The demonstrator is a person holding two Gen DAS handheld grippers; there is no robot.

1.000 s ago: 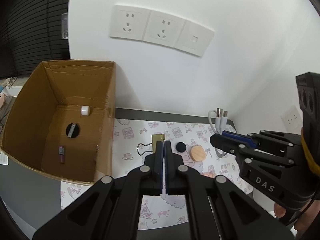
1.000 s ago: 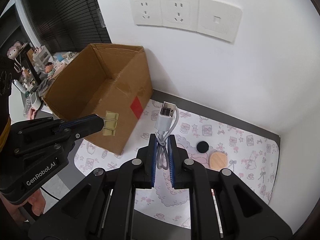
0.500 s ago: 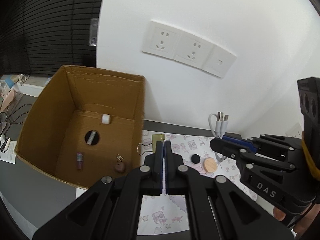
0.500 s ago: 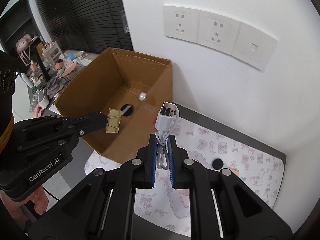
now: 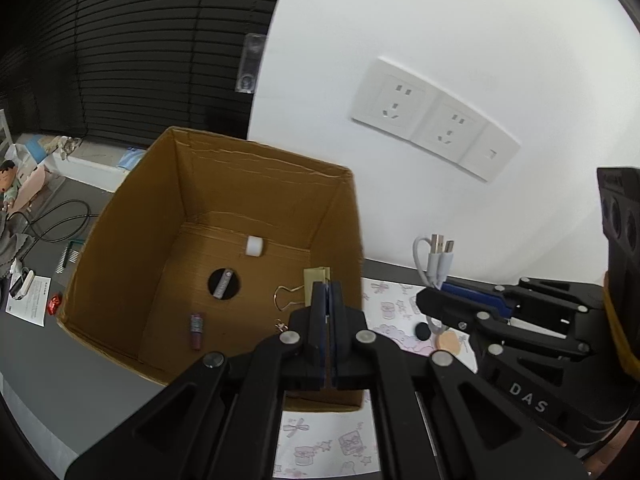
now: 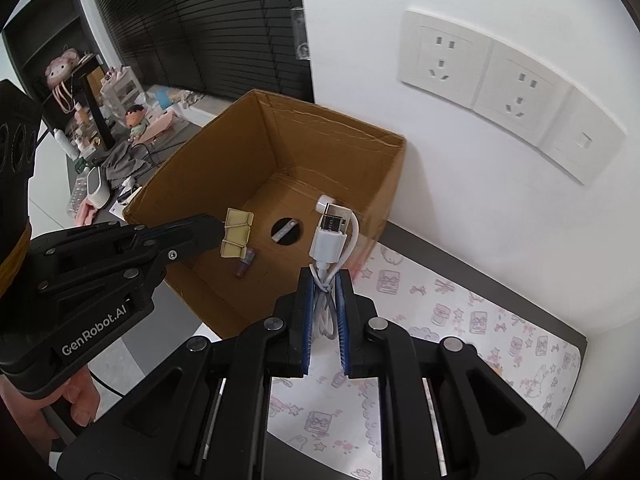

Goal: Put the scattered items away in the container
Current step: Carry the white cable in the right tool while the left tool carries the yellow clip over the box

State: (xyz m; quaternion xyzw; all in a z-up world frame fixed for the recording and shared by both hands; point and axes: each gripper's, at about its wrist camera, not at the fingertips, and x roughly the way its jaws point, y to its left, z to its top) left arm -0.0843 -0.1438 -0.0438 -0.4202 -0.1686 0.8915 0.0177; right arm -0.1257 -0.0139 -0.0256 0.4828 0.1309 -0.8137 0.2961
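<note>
An open cardboard box [image 5: 132, 216] [image 6: 192, 168] stands by the white wall. My left gripper [image 5: 328, 300] [image 6: 218, 230] is shut on a yellow binder clip [image 5: 314, 286] [image 6: 237, 234], held over the box's inside near its right wall. My right gripper [image 6: 325, 284] [image 5: 430, 300] is shut on a coiled white USB cable [image 6: 332, 240] [image 5: 434, 260], which hangs just right of the box, above its right rim. In the box lie a white cap [image 5: 254, 245], a black disc [image 5: 223, 284] and a small pink tube [image 5: 196, 330].
A patterned mat [image 6: 480, 320] covers the table right of the box, with a black round piece [image 5: 422, 330] and a tan disc [image 5: 450, 342] on it. Wall sockets [image 5: 432, 120] sit above. Clutter and cables [image 5: 52, 220] lie left of the box. A hand [image 6: 60, 400] holds the left gripper.
Both grippers have moved left toward the box. The binder clip went from outside the box's right wall to over its inside. The cable now reaches the box's right rim.
</note>
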